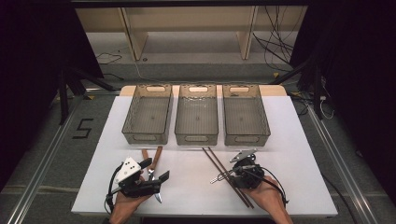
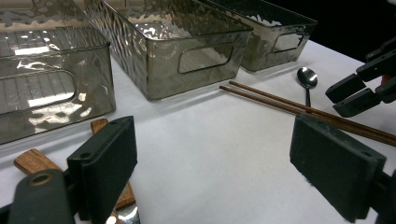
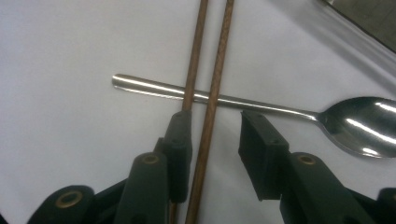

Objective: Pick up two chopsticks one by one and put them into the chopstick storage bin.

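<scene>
Wooden chopsticks = landmark, pair lying diagonal on white worktop. R hand-held gripper sits over them, jaws part-open, nothing clamped: one stick runs up the gap btw jaws, other passes under/beside one jaw; contact w/ pads can't tell. Steel spoon lies under the chopsticks, handle crossing just beyond the jaw tips, bowl off to one side. L hand-held gripper well apart from chopsticks, jaws wide open, empty, over wood-handled scissors. Beyond chopsticks' far end: 3 smoky plastic bins in a row, empty.
</scene>
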The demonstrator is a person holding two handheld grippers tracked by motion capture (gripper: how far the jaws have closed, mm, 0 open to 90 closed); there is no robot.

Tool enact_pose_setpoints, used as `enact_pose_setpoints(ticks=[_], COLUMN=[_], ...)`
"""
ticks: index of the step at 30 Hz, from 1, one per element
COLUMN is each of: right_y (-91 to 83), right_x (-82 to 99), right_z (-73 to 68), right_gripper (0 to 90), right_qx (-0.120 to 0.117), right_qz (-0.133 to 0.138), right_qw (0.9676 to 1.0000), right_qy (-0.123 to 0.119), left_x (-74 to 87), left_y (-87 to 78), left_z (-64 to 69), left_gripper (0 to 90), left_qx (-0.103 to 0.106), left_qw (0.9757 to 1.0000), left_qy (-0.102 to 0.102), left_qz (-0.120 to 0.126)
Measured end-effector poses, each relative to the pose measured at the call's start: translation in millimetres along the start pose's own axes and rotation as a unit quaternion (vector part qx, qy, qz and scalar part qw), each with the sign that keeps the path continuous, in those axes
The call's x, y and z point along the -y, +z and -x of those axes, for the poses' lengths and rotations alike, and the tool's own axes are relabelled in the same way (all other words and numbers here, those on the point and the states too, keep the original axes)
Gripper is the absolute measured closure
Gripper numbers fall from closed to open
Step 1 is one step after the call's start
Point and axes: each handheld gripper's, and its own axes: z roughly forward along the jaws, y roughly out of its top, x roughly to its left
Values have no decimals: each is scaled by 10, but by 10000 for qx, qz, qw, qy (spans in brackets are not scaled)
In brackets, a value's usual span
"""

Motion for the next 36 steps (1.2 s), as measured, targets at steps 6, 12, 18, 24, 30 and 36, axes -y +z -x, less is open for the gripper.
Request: enact_pose_setpoints(ticks=[6,12,18,24,30,36], right_y=[64,113,115,118,95,-43], right_x=[8,24,27,34,44,33], right_z=[13,30,39,47,57,95], right_gripper=[682,724,802,847,853,854], right_qx=[-9,-2,50,66,38,-43], right_qz=[-120,-191,-168,-127,-52,312], right_qw=[9999,9998,9998,9999,9999,9994], right_qy=[28,34,38,67,120,147], left_x=[1,0,1,0,0,-3], left_y=[2,3,3,3,3,7], left_z=[-1,3,5,5,6,5], left_gripper=[146,145,145,146,146,146], left_qx=[-4,-6,-8,-13,-19,12], left_qw=[10000,10000,10000,10000,10000,10000], left_qy=[12,43,52,62,62,-19], left_qz=[-8,-19,-23,-29,-34,-21])
